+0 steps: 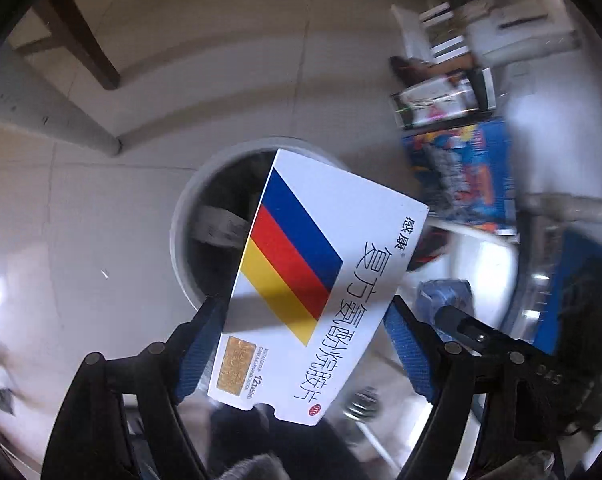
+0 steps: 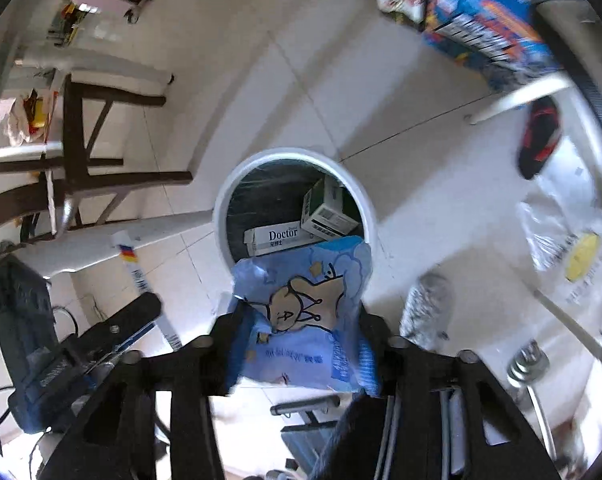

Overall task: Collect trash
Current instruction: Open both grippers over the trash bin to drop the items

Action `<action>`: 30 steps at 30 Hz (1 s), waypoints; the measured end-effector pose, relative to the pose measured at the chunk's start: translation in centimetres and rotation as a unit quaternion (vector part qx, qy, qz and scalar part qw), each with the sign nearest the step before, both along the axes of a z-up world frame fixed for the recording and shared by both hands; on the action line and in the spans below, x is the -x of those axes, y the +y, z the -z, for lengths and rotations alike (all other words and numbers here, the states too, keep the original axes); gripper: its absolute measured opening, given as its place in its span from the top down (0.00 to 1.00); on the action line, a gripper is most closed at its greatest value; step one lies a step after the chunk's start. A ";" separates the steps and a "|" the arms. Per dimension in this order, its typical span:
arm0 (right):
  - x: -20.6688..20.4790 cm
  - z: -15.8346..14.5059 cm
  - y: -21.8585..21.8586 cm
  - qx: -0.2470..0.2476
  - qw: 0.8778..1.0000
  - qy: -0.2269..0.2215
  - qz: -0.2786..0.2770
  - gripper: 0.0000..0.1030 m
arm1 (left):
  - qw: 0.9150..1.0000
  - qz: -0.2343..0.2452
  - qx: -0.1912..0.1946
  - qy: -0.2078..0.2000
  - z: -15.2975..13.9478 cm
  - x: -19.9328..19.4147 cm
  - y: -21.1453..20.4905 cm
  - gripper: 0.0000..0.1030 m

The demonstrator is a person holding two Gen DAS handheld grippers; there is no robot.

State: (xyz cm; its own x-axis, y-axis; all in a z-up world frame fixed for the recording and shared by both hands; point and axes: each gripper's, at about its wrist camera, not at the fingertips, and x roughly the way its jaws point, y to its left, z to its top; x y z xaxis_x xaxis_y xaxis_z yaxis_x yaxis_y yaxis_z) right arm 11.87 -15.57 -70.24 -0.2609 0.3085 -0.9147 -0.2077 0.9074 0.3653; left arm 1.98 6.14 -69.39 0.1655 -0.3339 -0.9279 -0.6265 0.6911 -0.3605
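Pale tiled floor [image 2: 321, 80]
A white round bin [image 2: 367, 204] stands on it (boxes inside), dark table legs [image 2: 77, 132] nearby.

Bright daylight glares off the floor tiles [image 1: 101, 208]; fisheye edges are dark, bent and motion-blurred.

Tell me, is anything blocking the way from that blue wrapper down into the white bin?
Nothing visible does. The blue wrapper hangs over the white bin, whose mouth is open; two boxes lie inside it.

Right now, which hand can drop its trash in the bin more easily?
Probably the right. Its blue packet hangs at the white bin opening, just above the boxes inside. The left gripper is open too, but its medicine box pokes past the rim.
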 end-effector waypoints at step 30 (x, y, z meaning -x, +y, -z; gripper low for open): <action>4.8 -6.1 2.7 0.121 0.974 -0.132 -0.137 0.00 | 0.983 -0.003 -0.169 0.074 -11.3 6.8 -2.8 0.00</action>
State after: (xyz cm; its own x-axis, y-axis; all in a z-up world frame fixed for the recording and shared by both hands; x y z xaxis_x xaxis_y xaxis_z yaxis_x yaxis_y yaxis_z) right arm 7.05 -12.91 -64.09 -0.0480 0.0276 -0.9985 -0.5116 0.8579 0.0483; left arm -4.77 3.39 -58.05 0.0209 -0.0012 -0.9998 -0.6593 0.7517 -0.0147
